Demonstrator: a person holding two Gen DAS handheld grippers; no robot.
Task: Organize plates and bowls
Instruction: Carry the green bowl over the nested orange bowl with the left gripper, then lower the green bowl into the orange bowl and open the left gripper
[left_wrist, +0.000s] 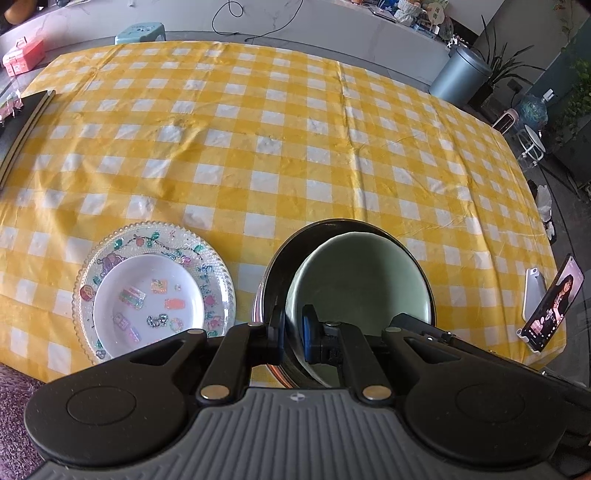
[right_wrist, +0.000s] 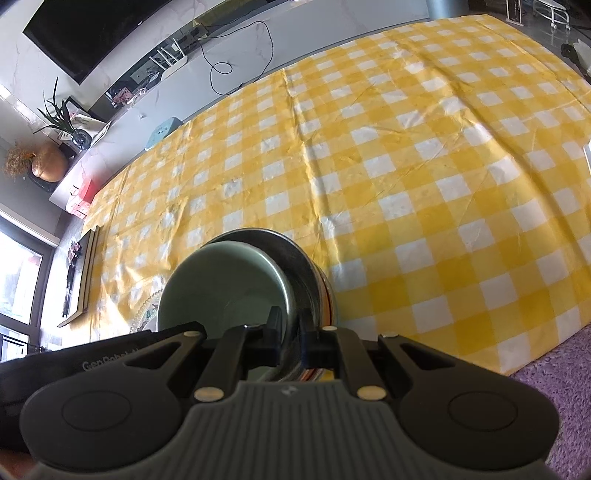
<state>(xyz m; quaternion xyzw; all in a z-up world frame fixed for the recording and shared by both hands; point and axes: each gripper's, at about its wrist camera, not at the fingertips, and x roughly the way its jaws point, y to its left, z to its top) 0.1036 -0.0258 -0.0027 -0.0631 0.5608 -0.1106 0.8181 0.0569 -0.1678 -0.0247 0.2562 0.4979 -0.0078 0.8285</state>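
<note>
- Gripping the same stack from both sides: left claw (left_wrist: 293, 334) & right claw (right_wrist: 291, 338) each pinch the rim of the bowls.
- Left claw: jaws nearly together, clamped on the near rim of the dark metal bowl (left_wrist: 275, 266); one finger outside the wall, other inside, next to the green bowl.
- Right claw: jaws nearly together too, clamped on the metal bowl's rim (right_wrist: 299, 258) from the opposite side.
- Green bowl (left_wrist: 354, 277) sits nested inside the metal bowl, pale inside facing up; seen also in right wrist view (right_wrist: 221, 284).
- Orange/striped edge shows under the metal bowl (right_wrist: 327, 295) – poss. another dish beneath, can't tell which kind.
- Stack is at the near edge of the desk, over the yellow-white check cloth (left_wrist: 258, 129); can't tell if it rests on the cloth or hangs just above.
- Clear beaded plate (left_wrist: 218, 258) w/ cartoon print lies flat on the cloth, just left of the stack in left wrist view; a white plate (left_wrist: 147, 291) w/ sticker-like pics sits on it.
- Phone (left_wrist: 552, 314) w/ lit screen leans on a white stand (left_wrist: 533, 291) near the desk's right edge, well apart from the bowls.
- Purple rug (right_wrist: 554, 387) on the floor below the near desk edge.
</note>
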